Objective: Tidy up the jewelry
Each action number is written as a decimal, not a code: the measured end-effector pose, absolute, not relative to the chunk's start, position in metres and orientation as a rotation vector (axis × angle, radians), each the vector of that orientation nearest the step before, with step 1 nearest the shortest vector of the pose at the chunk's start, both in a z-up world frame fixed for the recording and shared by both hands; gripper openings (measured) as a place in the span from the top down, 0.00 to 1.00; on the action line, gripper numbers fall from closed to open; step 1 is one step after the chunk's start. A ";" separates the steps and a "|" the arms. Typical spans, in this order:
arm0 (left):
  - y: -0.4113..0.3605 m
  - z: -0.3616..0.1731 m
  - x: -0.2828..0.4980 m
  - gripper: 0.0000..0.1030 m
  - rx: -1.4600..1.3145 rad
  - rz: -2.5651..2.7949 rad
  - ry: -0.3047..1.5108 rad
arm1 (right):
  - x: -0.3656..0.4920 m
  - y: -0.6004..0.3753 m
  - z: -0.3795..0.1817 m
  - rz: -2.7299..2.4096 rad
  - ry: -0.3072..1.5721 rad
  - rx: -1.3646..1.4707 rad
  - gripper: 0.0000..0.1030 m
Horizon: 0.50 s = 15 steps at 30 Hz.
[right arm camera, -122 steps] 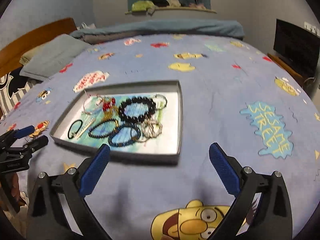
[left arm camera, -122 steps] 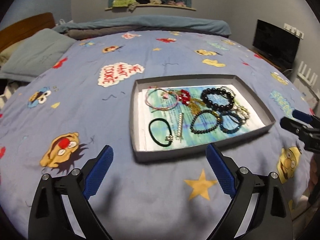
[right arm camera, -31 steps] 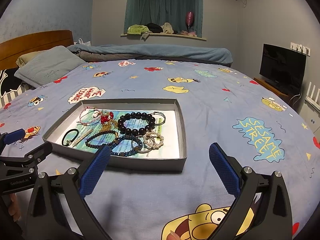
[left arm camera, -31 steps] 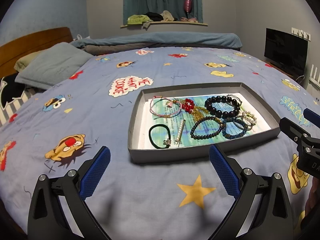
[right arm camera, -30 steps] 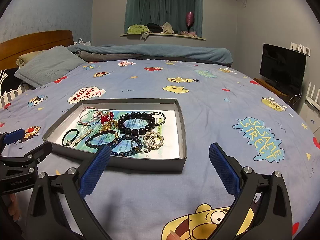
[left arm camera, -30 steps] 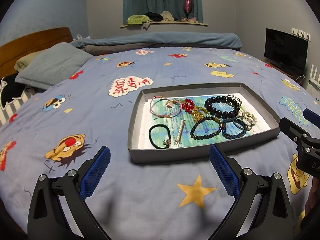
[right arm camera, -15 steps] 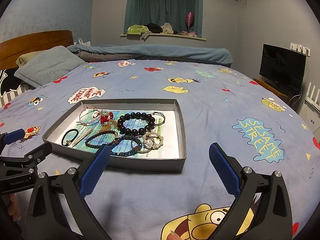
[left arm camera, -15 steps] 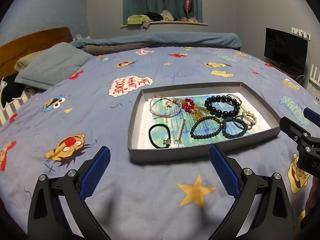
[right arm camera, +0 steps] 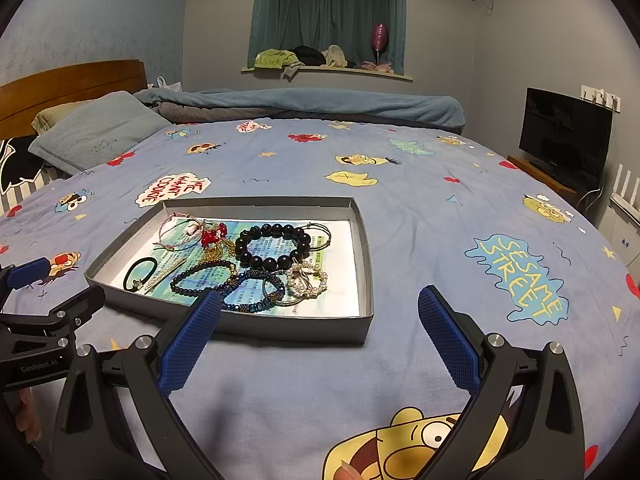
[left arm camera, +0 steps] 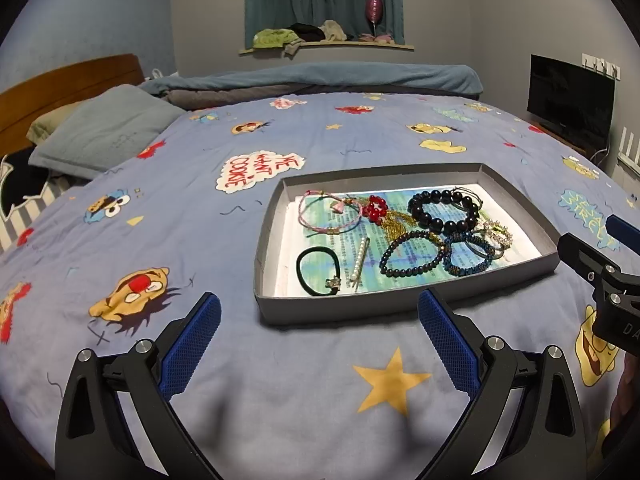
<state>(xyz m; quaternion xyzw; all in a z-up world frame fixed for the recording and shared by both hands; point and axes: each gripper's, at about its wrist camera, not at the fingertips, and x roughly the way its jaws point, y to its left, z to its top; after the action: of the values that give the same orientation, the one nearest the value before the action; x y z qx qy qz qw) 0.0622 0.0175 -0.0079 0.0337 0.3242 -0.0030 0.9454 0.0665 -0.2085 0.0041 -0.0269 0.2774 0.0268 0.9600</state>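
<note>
Both grippers released: left gripper point(left arm camera: 320, 320), right gripper point(right arm camera: 320, 320); jewelry tray point(left arm camera: 276, 216) just ahead.

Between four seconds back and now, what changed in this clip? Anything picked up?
Both tools tilted up and levelled: the views now take in the window and walls rather than looking down on the bed. Nothing was grasped or released. The left tool and right tool stay open and empty, short of the tray. The bracelets lie as before.
</note>
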 end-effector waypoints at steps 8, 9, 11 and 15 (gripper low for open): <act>0.017 -0.007 0.063 0.05 0.079 -0.029 0.643 | 0.069 -0.208 0.004 0.057 0.570 -0.053 0.05; 0.015 -0.008 0.063 0.05 0.088 -0.033 0.640 | 0.069 -0.209 0.003 0.057 0.571 -0.053 0.05; 0.014 -0.009 0.063 0.05 0.097 -0.029 0.640 | 0.069 -0.209 0.002 0.057 0.574 -0.053 0.05; 0.014 -0.011 0.065 0.05 0.098 -0.033 0.667 | 0.070 -0.208 0.002 0.058 0.575 -0.053 0.05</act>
<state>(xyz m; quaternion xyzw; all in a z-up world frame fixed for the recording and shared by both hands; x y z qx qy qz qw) 0.0653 0.0135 -0.0108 0.0479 0.3270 -0.0164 0.9436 0.0697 -0.2085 0.0024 -0.0262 0.2834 0.0285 0.9582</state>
